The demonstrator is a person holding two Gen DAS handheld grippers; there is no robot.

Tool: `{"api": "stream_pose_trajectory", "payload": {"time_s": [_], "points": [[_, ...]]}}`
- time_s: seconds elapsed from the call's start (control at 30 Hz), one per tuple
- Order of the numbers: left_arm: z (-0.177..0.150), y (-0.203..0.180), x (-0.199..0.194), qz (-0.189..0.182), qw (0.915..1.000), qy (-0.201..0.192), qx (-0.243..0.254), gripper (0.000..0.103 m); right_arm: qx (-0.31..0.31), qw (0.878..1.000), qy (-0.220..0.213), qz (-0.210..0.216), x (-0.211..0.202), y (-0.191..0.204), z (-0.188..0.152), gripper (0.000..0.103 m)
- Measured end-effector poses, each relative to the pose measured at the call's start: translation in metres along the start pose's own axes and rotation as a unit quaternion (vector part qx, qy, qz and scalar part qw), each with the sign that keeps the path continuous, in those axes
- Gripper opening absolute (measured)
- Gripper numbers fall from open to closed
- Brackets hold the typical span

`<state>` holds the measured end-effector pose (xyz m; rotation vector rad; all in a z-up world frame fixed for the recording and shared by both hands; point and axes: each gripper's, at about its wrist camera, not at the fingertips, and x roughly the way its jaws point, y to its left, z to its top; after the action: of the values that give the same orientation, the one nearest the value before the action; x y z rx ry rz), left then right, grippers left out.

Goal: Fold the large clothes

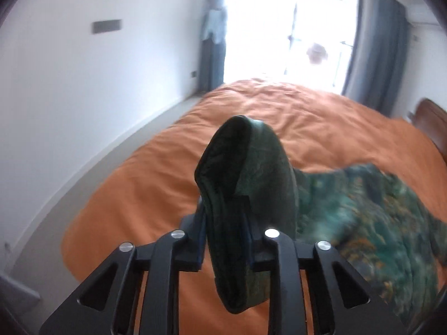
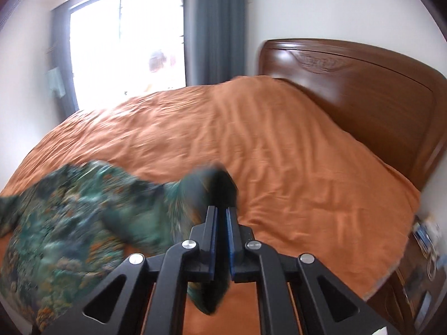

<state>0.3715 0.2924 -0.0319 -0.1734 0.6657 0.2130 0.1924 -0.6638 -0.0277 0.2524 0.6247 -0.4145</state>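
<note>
A large green garment [image 1: 377, 217] with a teal and orange pattern hangs blurred above the orange bed cover [image 1: 156, 184]. My left gripper [image 1: 226, 212] is shut on a thick dark green edge of it, which loops up over the fingers. The cloth runs off to the right in the left wrist view. In the right wrist view the garment [image 2: 72, 212] spreads to the left. My right gripper [image 2: 222, 209] is shut on another edge of it, with a fold hanging below the fingers. Both grippers hold the cloth above the bed [image 2: 279, 145].
A brown wooden headboard [image 2: 363, 89] stands at the right end of the bed. A bright window with grey curtains [image 2: 218, 28] is behind it. A white wall [image 1: 83, 83] and a strip of floor run along the bed's left side. A nightstand with clutter [image 2: 424, 240] is at far right.
</note>
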Motion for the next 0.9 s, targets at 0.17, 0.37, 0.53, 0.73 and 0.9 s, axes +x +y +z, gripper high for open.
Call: {"api": "stream_pose_trajectory", "payload": {"time_s": [0.17,0.37,0.53,0.73,0.9], "points": [[-0.011,0.056,0.017,0.070,0.9939,0.005,-0.085,0.055,0.055,0.995,-0.002,-0.083,0.012,-0.052,-0.012,0.024],[-0.042,0.042,0.000,0.067,0.9970,0.010,-0.038,0.074,0.062,0.993,-0.004,-0.100,0.005,-0.068,-0.036,0.063],[-0.062,-0.003,-0.020,0.003,0.9998,0.012,0.013,0.083,0.050,0.997,0.006,-0.060,0.012,-0.040,-0.060,0.063],[-0.103,-0.081,-0.064,-0.084,0.9939,0.005,0.072,0.091,0.024,1.000,0.013,0.010,0.009,0.028,-0.093,0.063],[-0.128,-0.140,-0.097,-0.130,0.9862,-0.017,0.101,0.097,-0.008,0.998,0.013,0.060,-0.009,0.099,-0.126,0.063]]}}
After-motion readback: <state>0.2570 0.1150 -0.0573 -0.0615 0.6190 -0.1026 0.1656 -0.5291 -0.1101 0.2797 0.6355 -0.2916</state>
